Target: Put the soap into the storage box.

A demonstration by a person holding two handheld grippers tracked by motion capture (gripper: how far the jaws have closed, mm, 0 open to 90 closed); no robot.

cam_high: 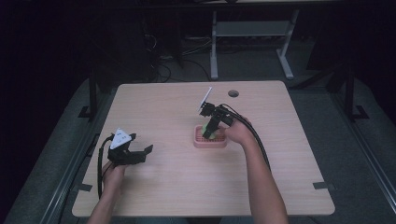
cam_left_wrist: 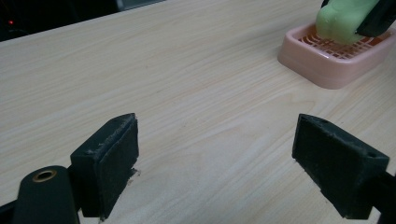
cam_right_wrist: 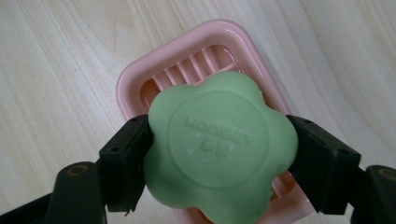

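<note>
The right gripper (cam_high: 211, 132) points down over the pink dish (cam_high: 210, 140), which sits a little right of the worktop's (cam_high: 187, 186) middle. Its two black jaws are clamped on the sides of a green soap (cam_right_wrist: 219, 147), a flower-shaped bar with raised lettering on its flat face. In the right gripper view the soap sits directly above the dish (cam_right_wrist: 140, 79), covering most of the slatted inside; the far-left rim and some ribs stay visible. From the left gripper view the soap's (cam_left_wrist: 343, 21) lower edge is just at the ribbed floor of the dish (cam_left_wrist: 322, 65); whether it touches cannot be told. The right hand (cam_high: 238, 133) grips the tool from the right, its cable running back along the forearm.

The left gripper (cam_high: 140, 154) rests low over the near left part of the worktop, well apart from the dish, held by the left hand (cam_high: 114, 175). Its jaws stand wide, with bare wood (cam_left_wrist: 210, 140) between the pads and nothing in them. They point toward the dish, which lies to the far right in that gripper's view.

A round hole (cam_high: 233, 93) is set in the worktop near its far edge.
</note>
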